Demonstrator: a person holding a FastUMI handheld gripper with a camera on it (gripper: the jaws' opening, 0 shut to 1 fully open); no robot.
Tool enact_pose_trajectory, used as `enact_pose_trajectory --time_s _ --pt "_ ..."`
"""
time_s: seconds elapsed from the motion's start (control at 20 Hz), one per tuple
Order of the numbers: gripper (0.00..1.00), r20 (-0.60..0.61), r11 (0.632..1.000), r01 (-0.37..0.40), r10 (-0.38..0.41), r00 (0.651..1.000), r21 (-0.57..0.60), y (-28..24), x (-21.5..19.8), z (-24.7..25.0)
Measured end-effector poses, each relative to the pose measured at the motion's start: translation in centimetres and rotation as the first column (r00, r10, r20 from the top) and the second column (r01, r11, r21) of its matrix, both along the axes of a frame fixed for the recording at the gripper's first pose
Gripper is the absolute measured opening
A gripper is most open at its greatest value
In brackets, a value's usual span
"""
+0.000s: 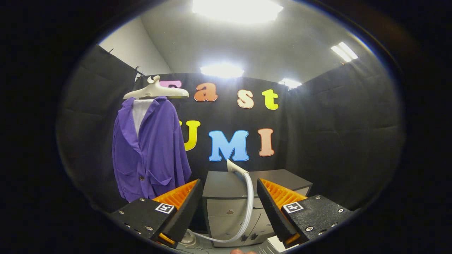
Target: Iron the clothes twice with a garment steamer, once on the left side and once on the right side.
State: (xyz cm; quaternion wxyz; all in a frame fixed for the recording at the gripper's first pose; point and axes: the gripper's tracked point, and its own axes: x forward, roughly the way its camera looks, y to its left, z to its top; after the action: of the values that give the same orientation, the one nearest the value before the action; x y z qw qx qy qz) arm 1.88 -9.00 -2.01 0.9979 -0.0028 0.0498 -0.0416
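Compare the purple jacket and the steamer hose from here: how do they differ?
The purple jacket hangs on a hanger, beyond the left finger; the steamer hose curves down the cabinet front, seen between the fingers. The jacket is broad cloth, the hose thin and pale. The open gripper touches neither.

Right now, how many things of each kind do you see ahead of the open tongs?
Garments: 1, purple coat on its hanger.
Hangers: 1, pale hanger.
Steamer parts: 1, head with hose.
Cabinets: 1, grey cabinet.
Tongs: 1, open, holding nothing.
Total: 5
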Motion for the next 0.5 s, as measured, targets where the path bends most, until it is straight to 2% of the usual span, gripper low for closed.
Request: enact_pose_trajectory --time_s 0.35,0.5 --pt "0.95 -0.042 0.996 -0.034 0.038 0.998 0.085 -5.8 10.9 -0.7" --pt "0.95 -0.077 0.987 -0.066 0.077 0.994 0.144 -7.8 16.2 -1.7"
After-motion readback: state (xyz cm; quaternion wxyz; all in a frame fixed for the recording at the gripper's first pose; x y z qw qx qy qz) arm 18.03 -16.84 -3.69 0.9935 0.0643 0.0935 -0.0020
